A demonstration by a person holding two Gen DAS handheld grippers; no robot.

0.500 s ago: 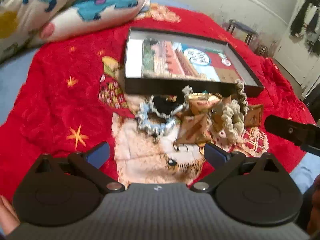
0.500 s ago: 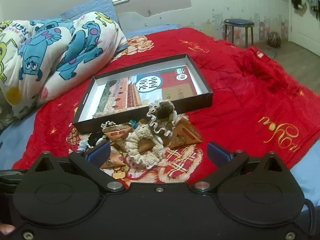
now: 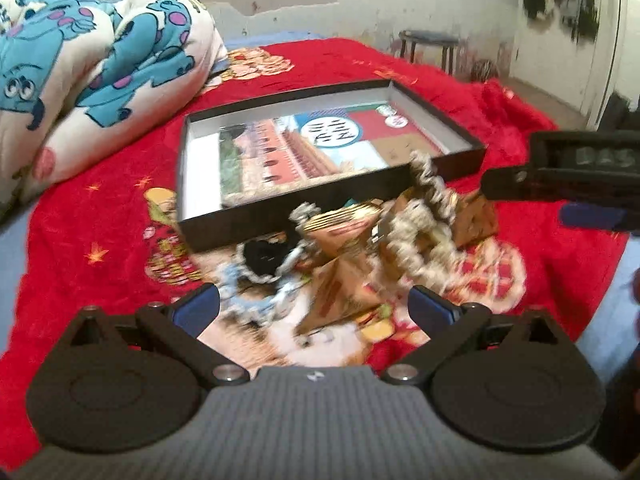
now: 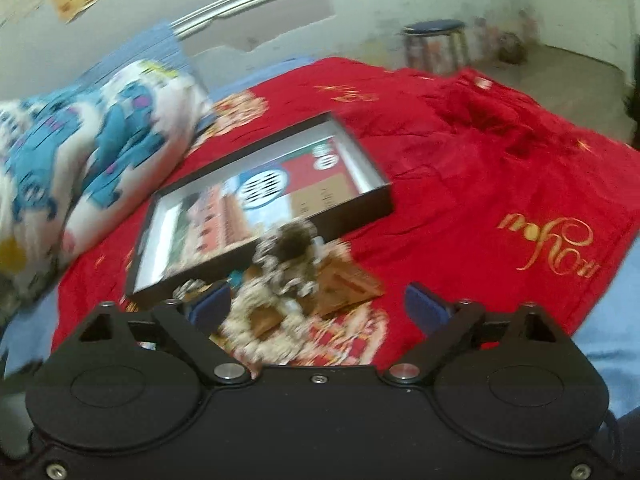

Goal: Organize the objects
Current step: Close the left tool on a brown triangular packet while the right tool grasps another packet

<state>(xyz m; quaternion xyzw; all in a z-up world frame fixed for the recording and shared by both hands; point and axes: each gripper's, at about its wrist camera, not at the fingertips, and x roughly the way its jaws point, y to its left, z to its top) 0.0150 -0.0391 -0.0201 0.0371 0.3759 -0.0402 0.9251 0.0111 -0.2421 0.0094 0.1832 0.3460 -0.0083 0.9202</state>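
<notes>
Both views are smearing with motion blur. The left gripper (image 3: 316, 308) and right gripper (image 4: 318, 304) are hanging with fingers spread wide, gripping nothing. The pile of scrunchies and brown packets (image 3: 360, 248) is lying on the red blanket (image 3: 112, 216), touching the near wall of the black box (image 3: 248, 220); single items are hard to separate.
</notes>
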